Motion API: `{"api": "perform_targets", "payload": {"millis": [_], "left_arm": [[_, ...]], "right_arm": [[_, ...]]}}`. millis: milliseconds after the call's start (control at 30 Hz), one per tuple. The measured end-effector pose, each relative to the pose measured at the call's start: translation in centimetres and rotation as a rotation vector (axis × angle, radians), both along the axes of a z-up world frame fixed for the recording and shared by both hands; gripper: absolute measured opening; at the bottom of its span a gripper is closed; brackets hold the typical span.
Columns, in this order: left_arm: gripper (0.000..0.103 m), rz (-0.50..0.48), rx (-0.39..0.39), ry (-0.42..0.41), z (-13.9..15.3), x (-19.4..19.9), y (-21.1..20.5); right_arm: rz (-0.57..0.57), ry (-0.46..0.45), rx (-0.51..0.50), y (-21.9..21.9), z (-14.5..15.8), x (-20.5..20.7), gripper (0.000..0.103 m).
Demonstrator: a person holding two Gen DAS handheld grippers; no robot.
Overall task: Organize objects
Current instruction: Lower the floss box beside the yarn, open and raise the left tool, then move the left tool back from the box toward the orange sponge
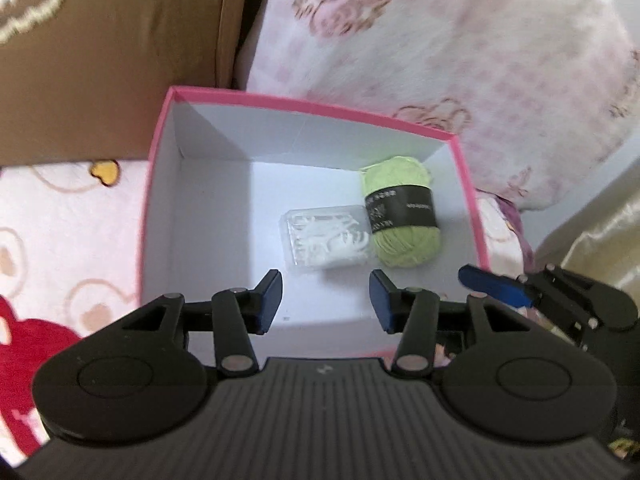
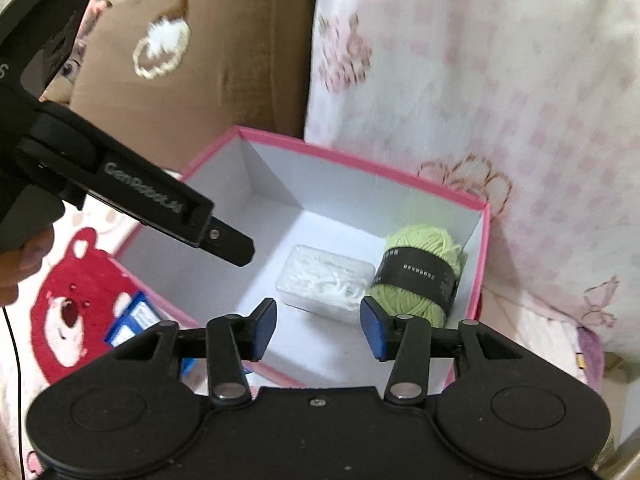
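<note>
A bed, under a pink blanket (image 2: 76,304) printed with a red bear, is carrying everything here. On it a pink-rimmed box (image 1: 312,109) is sitting open, white inside, with most of its floor bare. Toward its right side a green yarn skein (image 1: 400,210) with a black band is lying, and a clear plastic case (image 1: 326,238) of white bits is resting just beside it, seemingly touching. Outside the box, near its left wall, blue packets (image 2: 132,320) are lying on the blanket.

The left claw (image 1: 326,300) is hovering over the box's near edge, spread wide and carrying nothing; the right claw (image 2: 318,330) is doing likewise, also empty.

Judging by this, the sorting is partway along, between placements. The next move probably calls for fetching the blue packets and setting them on the bare floor at the left.
</note>
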State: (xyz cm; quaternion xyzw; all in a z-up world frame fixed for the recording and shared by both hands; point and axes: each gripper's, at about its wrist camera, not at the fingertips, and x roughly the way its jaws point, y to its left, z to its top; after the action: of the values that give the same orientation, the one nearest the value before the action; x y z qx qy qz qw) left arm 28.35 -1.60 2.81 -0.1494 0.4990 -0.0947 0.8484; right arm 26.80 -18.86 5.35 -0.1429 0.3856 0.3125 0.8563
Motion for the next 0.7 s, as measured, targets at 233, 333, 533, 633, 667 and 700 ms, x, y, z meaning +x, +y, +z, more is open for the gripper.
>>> {"api": "perform_targets", "payload": {"millis": [233,333,533,633,667,700], "left_arm": [[0.053,-0.066,0.092,-0.047,5.0,-5.5,-0.3],[0.056,-0.084,0.115,-0.06,6.7,-7.5,-0.4],[0.061,-0.132,0.096,-0.07,9.4,-11.4,0.0],[0.064,-0.165,0.084,-0.082,10.5,-13.4,0.2],[0.065,-0.176,0.08,-0.087,10.7,-13.9,0.3],[0.066,-0.185,0.078,-0.092,10.9,-14.4,0.2]], "right_arm": [[0.0,-0.065,0.01,-1.1,4.2,-4.7,0.066],[0.0,-0.068,0.014,-1.4,5.5,-6.4,0.071],[0.017,-0.097,0.02,-2.0,7.8,-10.4,0.079],[0.026,-0.089,0.025,-2.3,8.8,-12.2,0.085],[0.028,-0.084,0.024,-2.4,8.9,-12.7,0.085],[0.027,-0.077,0.026,-2.5,9.1,-13.2,0.086]]}}
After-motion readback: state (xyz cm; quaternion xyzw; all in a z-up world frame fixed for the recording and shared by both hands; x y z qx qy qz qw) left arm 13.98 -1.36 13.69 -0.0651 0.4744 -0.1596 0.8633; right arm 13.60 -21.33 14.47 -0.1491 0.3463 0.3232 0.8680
